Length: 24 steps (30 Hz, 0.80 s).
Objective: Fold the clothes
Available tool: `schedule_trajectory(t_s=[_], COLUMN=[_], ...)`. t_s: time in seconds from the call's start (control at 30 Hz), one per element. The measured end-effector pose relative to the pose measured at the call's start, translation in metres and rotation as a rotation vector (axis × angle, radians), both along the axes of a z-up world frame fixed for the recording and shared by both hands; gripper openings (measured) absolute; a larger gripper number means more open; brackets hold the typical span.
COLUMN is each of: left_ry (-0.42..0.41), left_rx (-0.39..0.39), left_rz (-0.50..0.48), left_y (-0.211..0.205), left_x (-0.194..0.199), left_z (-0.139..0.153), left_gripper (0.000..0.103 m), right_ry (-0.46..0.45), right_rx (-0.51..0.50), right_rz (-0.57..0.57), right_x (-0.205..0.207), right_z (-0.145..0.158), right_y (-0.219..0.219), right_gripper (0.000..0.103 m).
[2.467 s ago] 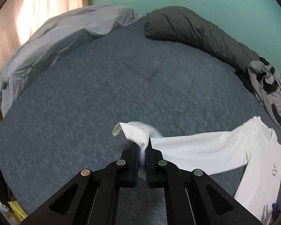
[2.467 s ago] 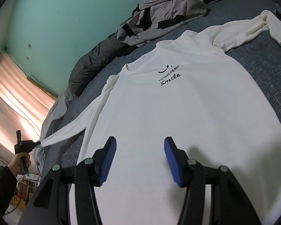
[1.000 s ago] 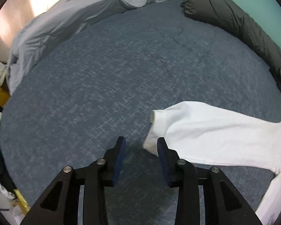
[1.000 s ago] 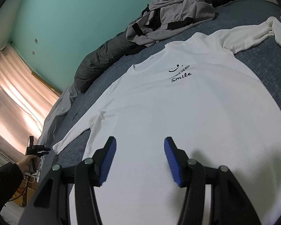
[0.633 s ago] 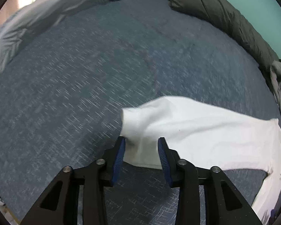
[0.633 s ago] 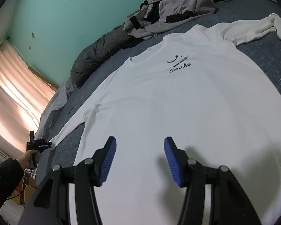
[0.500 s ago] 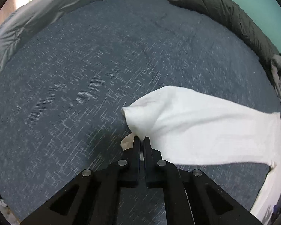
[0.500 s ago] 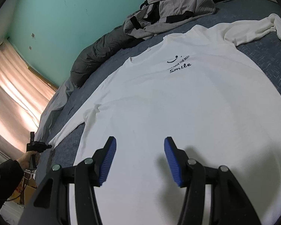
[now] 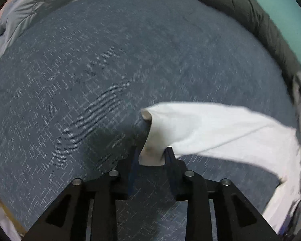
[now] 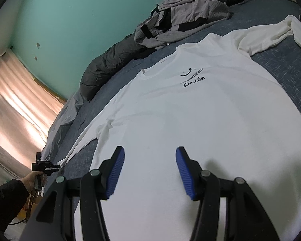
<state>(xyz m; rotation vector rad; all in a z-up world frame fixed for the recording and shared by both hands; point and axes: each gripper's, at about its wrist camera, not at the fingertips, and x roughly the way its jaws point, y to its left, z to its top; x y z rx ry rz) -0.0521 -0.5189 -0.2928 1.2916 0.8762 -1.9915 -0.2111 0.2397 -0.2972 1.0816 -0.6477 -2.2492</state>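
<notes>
Shirt [image 10: 190, 124] lies flat on the bed [image 9: 90, 70], nothing folded yet; our left claw [image 9: 151, 157] is opening around the cuff [image 9: 152, 140], right claw [image 10: 148, 172] half open, empty.

A wide bed with a blue-grey cover [image 9: 102, 76] fills the room below a teal wall [image 10: 74, 20]. A dark grey rolled duvet [image 10: 110, 64] lies along its far edge. At left, sunlit peach curtains [image 10: 12, 108] glow.
</notes>
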Motion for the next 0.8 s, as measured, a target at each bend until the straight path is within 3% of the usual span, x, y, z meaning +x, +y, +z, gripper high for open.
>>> schedule_trajectory(t_s=[0.1, 0.27, 0.4, 0.53, 0.63, 0.8], left_ry=[0.063, 0.143, 0.123, 0.047, 0.037, 0.02], left_rx=[-0.019, -0.122, -0.087, -0.084, -0.041, -0.064], left_rz=[0.056, 0.14, 0.066, -0.003, -0.012, -0.04], left_y=[-0.011, -0.02, -0.019, -0.015, -0.015, -0.011], left_x=[0.006, 0.01, -0.007, -0.031, -0.037, -0.04], left_z=[0.013, 0.033, 0.025, 0.003, -0.015, -0.022], left_gripper=[0.032, 0.032, 0.032, 0.032, 0.032, 0.027], right_ry=[-0.004, -0.018, -0.026, -0.029, -0.03, -0.044], right_rx=[0.006, 0.022, 0.033, 0.043, 0.044, 0.045], right_rz=[0.004, 0.018, 0.024, 0.022, 0.007, 0.002], right_x=[-0.001, 0.0, 0.0, 0.002, 0.0, -0.003], right_z=[-0.003, -0.01, -0.013, -0.014, -0.015, -0.02], right_y=[-0.002, -0.009, -0.013, -0.012, -0.008, -0.006], right_gripper=[0.054, 0.054, 0.054, 0.054, 0.054, 0.054])
